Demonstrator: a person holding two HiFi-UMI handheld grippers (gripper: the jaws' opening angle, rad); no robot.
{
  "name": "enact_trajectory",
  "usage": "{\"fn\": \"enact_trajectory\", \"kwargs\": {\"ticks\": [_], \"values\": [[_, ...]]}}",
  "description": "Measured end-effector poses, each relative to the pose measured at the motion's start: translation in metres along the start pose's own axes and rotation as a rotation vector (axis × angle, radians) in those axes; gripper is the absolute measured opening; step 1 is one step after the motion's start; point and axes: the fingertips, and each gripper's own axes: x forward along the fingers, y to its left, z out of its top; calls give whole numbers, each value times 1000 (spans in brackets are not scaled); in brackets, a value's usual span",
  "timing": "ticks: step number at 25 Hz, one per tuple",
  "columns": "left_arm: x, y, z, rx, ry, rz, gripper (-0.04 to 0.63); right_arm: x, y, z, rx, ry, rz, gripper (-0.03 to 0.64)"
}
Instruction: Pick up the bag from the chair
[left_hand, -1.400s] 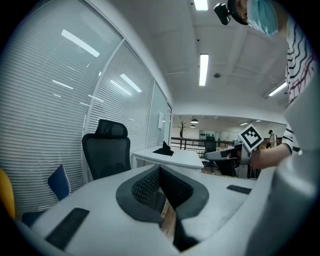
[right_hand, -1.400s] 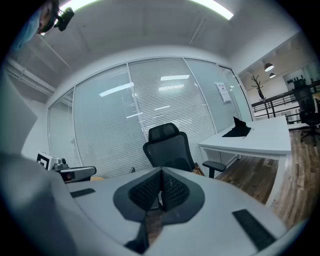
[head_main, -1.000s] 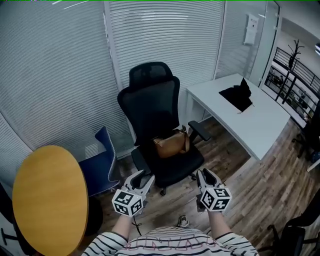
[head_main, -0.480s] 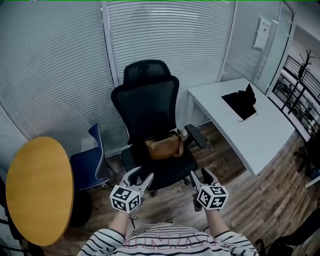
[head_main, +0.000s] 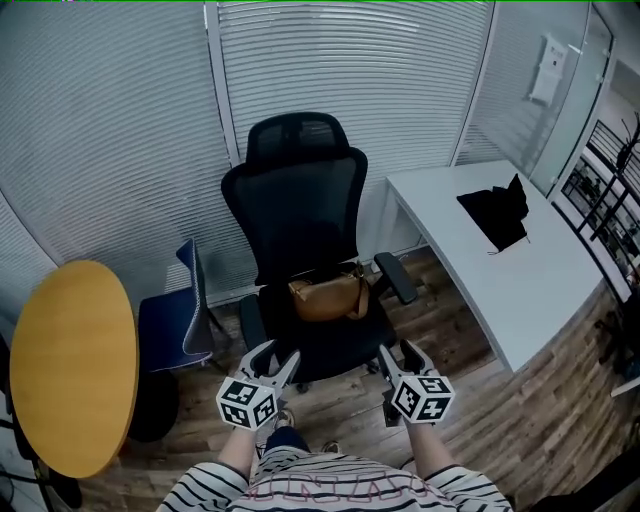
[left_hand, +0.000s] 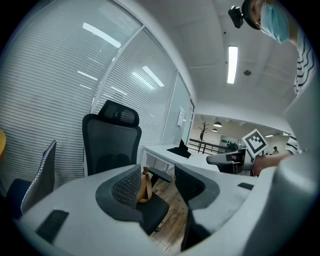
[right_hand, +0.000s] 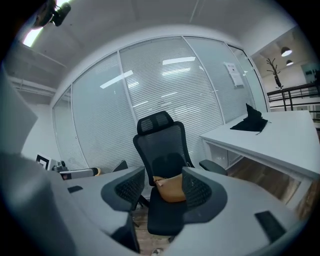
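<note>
A tan leather bag (head_main: 326, 297) rests on the seat of a black mesh office chair (head_main: 300, 215), against its backrest. The same bag (right_hand: 171, 188) shows between the jaws in the right gripper view, and only its strap (left_hand: 145, 185) peeks out in the left gripper view. My left gripper (head_main: 274, 362) hangs open in front of the seat's left corner, short of the bag. My right gripper (head_main: 401, 359) is open too, just off the seat's right front. Neither one holds anything.
A white desk (head_main: 500, 250) with a black cloth (head_main: 495, 213) stands to the right, close to the chair's armrest (head_main: 396, 277). A blue chair (head_main: 175, 325) and a round yellow table (head_main: 65, 365) sit at the left. Blinds cover the glass wall behind.
The view has shifted closer and more square-on to the chair. Both grippers stayed open and kept their spacing in front of the seat.
</note>
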Motion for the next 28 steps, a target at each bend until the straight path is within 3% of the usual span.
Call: {"fn": "enact_trajectory", "kwargs": {"ticks": [8, 16, 28], "values": [[40, 45, 14, -16, 16, -25, 187, 49, -2, 11, 25, 6, -39, 225], [92, 87, 46, 7, 28, -103, 187, 98, -3, 29, 57, -15, -102, 225], [143, 141, 58, 23, 79, -205, 187, 144, -9, 40, 95, -58, -222, 225]]}}
